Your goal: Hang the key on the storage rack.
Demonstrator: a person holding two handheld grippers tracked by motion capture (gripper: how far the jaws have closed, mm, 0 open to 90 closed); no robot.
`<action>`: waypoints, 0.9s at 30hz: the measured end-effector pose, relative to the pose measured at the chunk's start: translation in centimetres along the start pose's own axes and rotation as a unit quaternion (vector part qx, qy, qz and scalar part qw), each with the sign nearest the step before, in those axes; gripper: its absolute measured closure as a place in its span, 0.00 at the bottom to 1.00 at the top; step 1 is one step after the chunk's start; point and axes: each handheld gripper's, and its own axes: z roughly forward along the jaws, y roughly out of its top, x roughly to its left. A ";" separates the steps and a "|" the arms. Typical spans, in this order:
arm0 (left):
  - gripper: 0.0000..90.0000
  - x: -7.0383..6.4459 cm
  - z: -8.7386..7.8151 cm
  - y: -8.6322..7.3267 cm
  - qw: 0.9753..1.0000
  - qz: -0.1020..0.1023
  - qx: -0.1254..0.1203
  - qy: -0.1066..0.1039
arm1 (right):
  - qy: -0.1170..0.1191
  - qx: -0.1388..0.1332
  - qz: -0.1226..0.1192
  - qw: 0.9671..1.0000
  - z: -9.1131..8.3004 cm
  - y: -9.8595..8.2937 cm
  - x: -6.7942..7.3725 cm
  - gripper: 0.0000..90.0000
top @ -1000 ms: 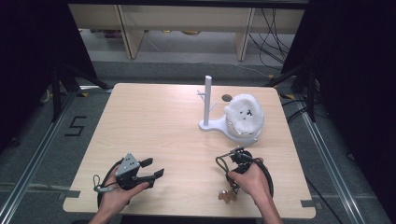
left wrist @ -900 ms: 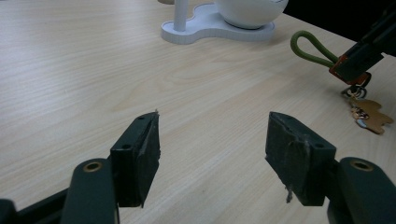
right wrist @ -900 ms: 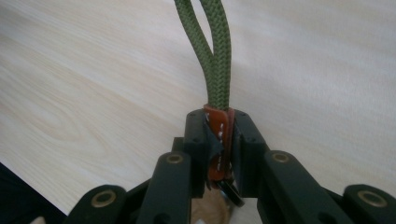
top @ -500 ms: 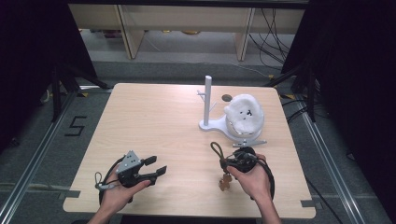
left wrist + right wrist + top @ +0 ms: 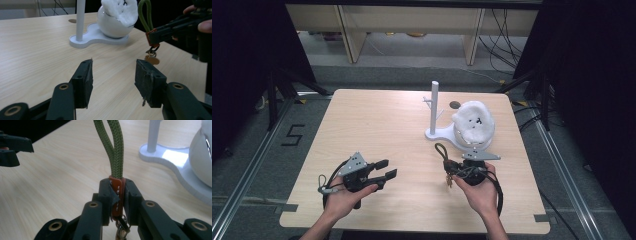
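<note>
Right gripper view: your right gripper (image 5: 117, 195) pinches the keychain (image 5: 115, 152) at its stiff leather tab, centre frame; the cord loop is light and floppy. Your left gripper (image 5: 113, 80) gapes wide, empty.

— What's the keychain (image 5: 115, 157) like from where you sit?

— I see an olive-green cord loop standing upright, pinched at its orange leather tab in my right tongs (image 5: 117, 192). A metal ring and a small brass tag hang below it, clear of the tabletop (image 5: 377, 125).

— And the stand (image 5: 434, 112)?

— White, an upright post with short pegs on a flat base, near the far right, just beyond the keychain.
</note>
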 end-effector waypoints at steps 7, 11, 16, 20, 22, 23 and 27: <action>0.60 -0.3 1.5 1.3 1.000 0.008 -0.003 -0.022 | -0.002 -0.058 -0.026 0.998 0.4 -0.1 0.5 0.88; 0.63 -0.5 2.5 2.2 0.999 0.003 -0.010 -0.034 | 0.012 -0.081 -0.023 0.996 0.9 -0.3 1.1 0.88; 0.67 -0.5 3.6 3.4 0.998 -0.012 -0.019 -0.059 | 0.027 -0.097 -0.017 0.995 1.1 -0.3 1.8 0.88; 0.69 -0.8 4.7 4.0 0.997 -0.016 -0.017 -0.080 | 0.035 -0.114 -0.035 0.992 1.4 -0.2 2.0 0.88; 0.71 -1.0 5.1 4.3 0.996 -0.013 -0.015 -0.084 | 0.039 -0.118 -0.035 0.992 1.5 -0.1 2.1 0.88; 0.71 -1.0 5.3 4.4 0.996 -0.013 -0.015 -0.086 | 0.034 -0.116 -0.042 0.992 1.4 0.0 2.2 0.88; 0.73 -1.4 5.9 4.8 0.995 -0.014 -0.016 -0.096 | 0.043 -0.116 -0.041 0.992 1.6 0.2 2.6 0.88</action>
